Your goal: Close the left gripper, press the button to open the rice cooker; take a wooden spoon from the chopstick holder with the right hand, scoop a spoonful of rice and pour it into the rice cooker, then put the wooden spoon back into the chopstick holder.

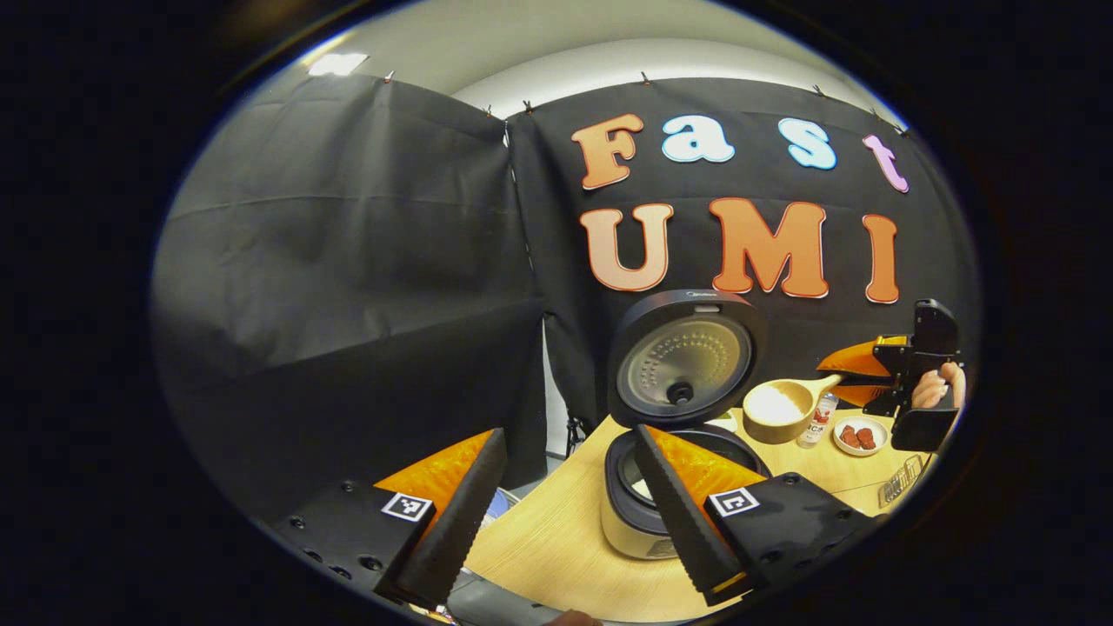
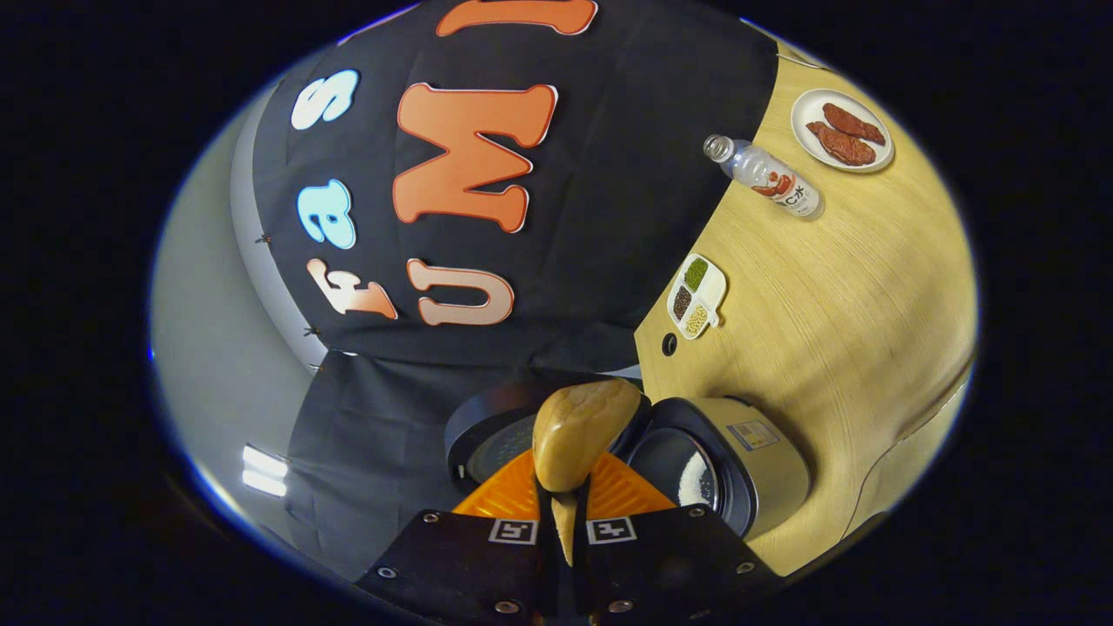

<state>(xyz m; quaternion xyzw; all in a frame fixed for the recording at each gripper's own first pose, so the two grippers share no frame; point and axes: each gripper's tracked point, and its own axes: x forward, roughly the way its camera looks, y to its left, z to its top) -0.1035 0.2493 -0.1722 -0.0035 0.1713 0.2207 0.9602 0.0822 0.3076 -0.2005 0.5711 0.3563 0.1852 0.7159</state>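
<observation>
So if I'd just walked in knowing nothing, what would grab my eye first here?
Probably the rice cooker on the wooden table, its round lid standing wide open. Next, the wooden spoon heaped with white rice, held in the air to the cooker's right by the right gripper, which is shut on its handle. The left gripper hangs open in front of the cooker.

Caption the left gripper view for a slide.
Rice cooker open on the table; the right gripper holds a wooden spoon heaped with rice.
</observation>
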